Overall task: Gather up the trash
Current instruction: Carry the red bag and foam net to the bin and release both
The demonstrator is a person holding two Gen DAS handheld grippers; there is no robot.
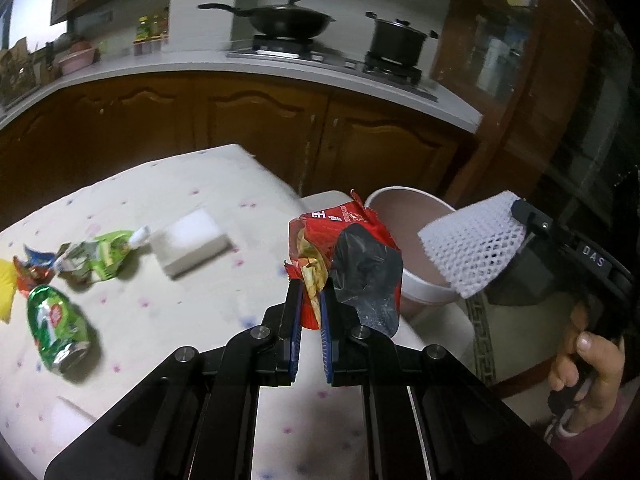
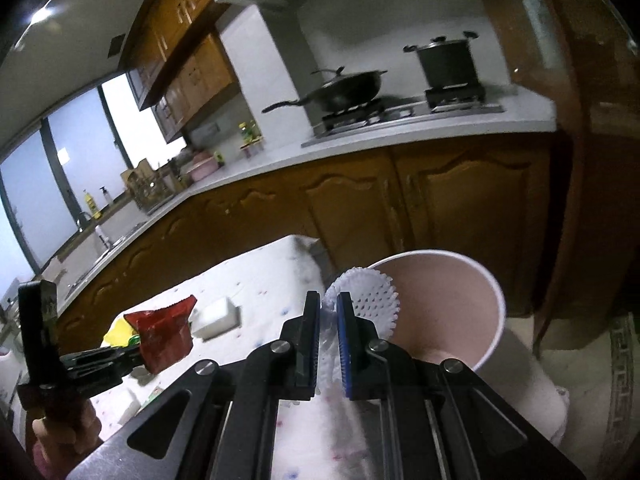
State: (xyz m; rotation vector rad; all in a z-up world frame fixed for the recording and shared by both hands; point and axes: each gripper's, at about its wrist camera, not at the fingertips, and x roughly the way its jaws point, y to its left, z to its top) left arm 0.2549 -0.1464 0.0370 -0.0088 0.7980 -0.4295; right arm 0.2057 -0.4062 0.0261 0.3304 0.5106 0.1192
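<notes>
Left claw point(image 1: 310, 300) pinches a crumpled red wrapper point(image 1: 344, 240), glossy foil, torn open at top, yellow inner layer showing and a dark grey creased patch on its right side. The wrapper is held up off the tabletop point(image 1: 200, 320), just left of the bin point(image 1: 420, 292). The same wrapper point(image 2: 164, 332) shows at lower left in the right wrist view, in the other claw point(image 2: 132, 354).

Right claw point(image 2: 328, 320) is pressed on a white foam net point(image 2: 368, 304), open mesh, soft, scalloped edge, fanned out round past the tips. In the left view the net point(image 1: 468, 244) hangs over the bin's right rim.

The bin point(image 2: 496, 320) is a round pale bucket, smooth wall, pinkish inside; what it holds can't be made out. It stands just beside the tabletop corner.

The tabletop is covered in cream cloth with small pastel dots. Lying on it: a white rectangular foam block point(image 1: 192, 246); a crumpled green pouch point(image 1: 100, 256) with a white spout; a dented green can point(image 1: 54, 332) on its side, open end toward the camera; small red-blue wrapper scraps point(image 1: 34, 270); a yellow piece point(image 1: 6, 284) at the left edge. All are well apart from the bin.
</notes>
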